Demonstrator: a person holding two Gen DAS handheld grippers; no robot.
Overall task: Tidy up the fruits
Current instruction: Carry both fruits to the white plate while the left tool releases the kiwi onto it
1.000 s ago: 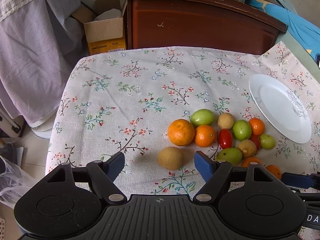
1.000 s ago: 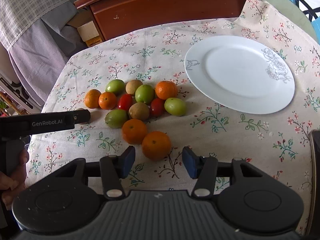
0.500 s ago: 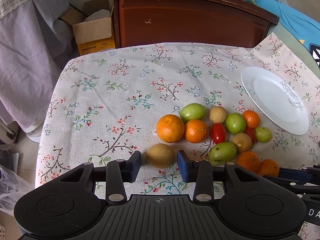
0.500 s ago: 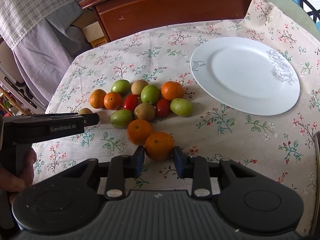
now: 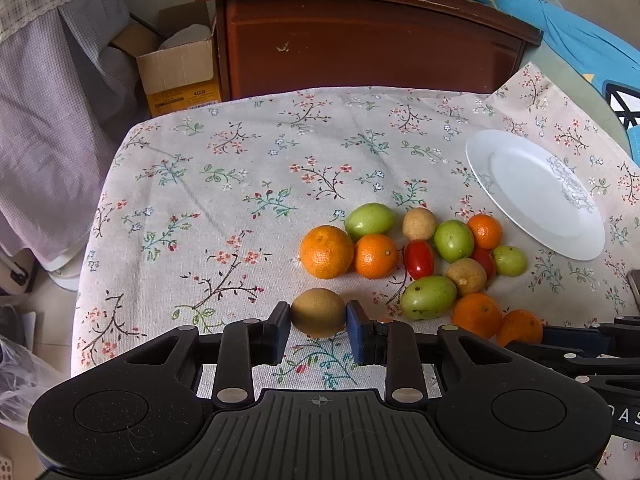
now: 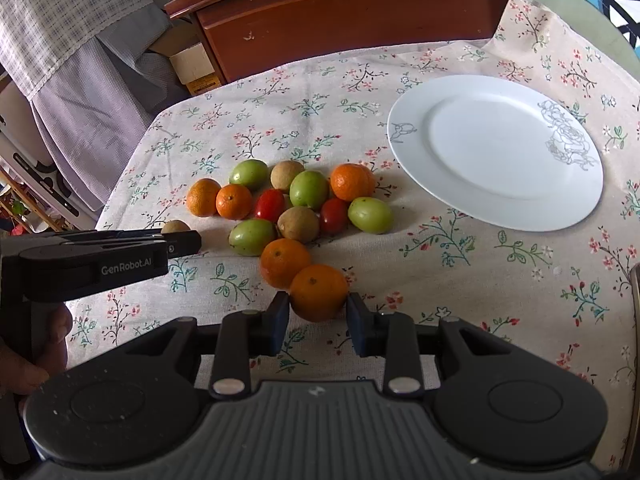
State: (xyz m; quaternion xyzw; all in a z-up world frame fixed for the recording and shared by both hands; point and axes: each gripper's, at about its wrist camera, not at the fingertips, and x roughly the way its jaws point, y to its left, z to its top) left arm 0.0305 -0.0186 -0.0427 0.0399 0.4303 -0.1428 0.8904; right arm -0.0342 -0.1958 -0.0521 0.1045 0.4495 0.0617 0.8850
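Observation:
My left gripper [image 5: 318, 326] is shut on a brown round fruit [image 5: 318, 312] just over the floral cloth; it also shows in the right wrist view [image 6: 176, 226], behind the left gripper [image 6: 180, 242]. My right gripper [image 6: 318, 316] is shut on an orange [image 6: 319, 292], which also shows in the left wrist view [image 5: 519, 326]. A pile of oranges [image 5: 326, 252], green fruits [image 5: 370, 220], brown fruits [image 5: 419, 223] and red tomatoes [image 5: 419, 258] lies mid-table. A white plate [image 6: 496, 152] with no fruit on it sits to the right; it also shows in the left wrist view [image 5: 536, 192].
A dark wooden cabinet [image 5: 372, 40] stands behind the table. A cardboard box [image 5: 176, 68] and hanging checked cloth [image 5: 36, 100] are at the back left. The table's left edge [image 5: 86, 248] drops to the floor. A hand [image 6: 36, 352] holds the left gripper.
Both grippers have closed from open: the left onto the brown fruit, the right onto the nearest orange. Both moved slightly forward toward their fruit.

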